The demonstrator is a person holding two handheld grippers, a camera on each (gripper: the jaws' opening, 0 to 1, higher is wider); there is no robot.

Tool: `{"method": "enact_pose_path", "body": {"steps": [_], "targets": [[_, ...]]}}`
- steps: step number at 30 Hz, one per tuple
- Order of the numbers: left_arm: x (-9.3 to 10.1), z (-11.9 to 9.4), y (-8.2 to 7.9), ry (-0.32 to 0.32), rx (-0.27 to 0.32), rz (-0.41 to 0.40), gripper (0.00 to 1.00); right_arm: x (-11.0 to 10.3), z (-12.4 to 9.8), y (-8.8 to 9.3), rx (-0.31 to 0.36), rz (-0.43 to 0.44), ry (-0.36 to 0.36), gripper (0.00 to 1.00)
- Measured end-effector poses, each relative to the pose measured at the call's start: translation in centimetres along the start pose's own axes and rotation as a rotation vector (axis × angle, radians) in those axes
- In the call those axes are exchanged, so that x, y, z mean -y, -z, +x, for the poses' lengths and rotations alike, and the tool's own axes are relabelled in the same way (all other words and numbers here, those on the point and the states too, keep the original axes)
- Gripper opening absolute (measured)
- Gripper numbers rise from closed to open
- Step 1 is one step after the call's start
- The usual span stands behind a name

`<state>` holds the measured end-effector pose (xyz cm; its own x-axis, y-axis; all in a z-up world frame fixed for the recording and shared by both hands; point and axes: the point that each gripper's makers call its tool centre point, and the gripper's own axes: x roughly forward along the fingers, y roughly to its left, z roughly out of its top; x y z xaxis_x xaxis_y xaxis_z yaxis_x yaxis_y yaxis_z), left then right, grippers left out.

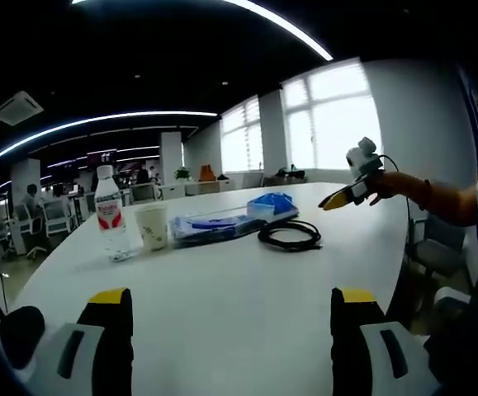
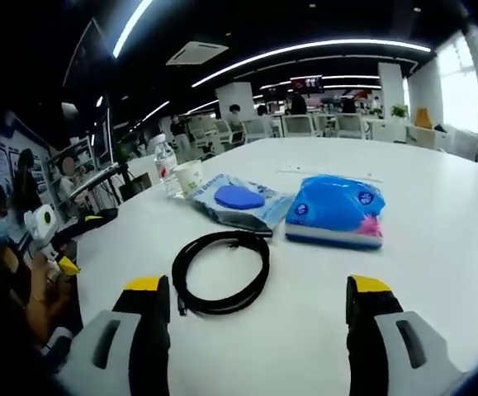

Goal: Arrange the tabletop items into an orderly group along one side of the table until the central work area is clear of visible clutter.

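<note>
Both tongs were spread wide and holding nothing when I looked: left gripper [image 1: 230,318] hung low over the bare near part of the white table [image 1: 222,305], right gripper [image 2: 259,309] just short of the coiled black cable [image 2: 220,271]. My guess was I'd parked them open so either could go straight for a grab.

The stuff already sat in a loose row: water bottle [image 1: 110,213], paper cup [image 1: 152,226], a clear pouch [image 2: 237,200] with something blue inside, a blue tissue pack [image 2: 335,210], and the cable out front, apart from the rest.

I couldn't make out what the blue thing in the pouch was, or read the bottle label. The table's far edge ran out of the right gripper view.
</note>
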<state>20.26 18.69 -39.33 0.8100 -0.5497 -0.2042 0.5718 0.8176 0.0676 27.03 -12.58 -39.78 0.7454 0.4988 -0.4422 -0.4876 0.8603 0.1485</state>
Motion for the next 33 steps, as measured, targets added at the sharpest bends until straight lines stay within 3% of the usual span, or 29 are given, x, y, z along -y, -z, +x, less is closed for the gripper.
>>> {"method": "enact_pose_path", "body": {"steps": [21, 24, 27, 33], "targets": [[0.2, 0.0, 0.0, -0.003, -0.006, 0.01, 1.0, -1.4, -3.1, 3.8, 0.027, 0.002, 0.018, 0.81], [0.2, 0.0, -0.1, -0.006, 0.002, 0.001, 1.0, -1.6, -3.6, 3.8, 0.058, 0.02, 0.02, 0.8], [0.1, -0.1, -0.3, -0.016, 0.014, 0.003, 1.0, -2.0, -4.5, 3.2, 0.134, 0.012, 0.034, 0.8], [-0.1, -0.6, 0.0, -0.013, -0.022, 0.001, 1.0, -2.5, -6.0, 5.6, 0.086, 0.012, 0.039, 0.79]]}}
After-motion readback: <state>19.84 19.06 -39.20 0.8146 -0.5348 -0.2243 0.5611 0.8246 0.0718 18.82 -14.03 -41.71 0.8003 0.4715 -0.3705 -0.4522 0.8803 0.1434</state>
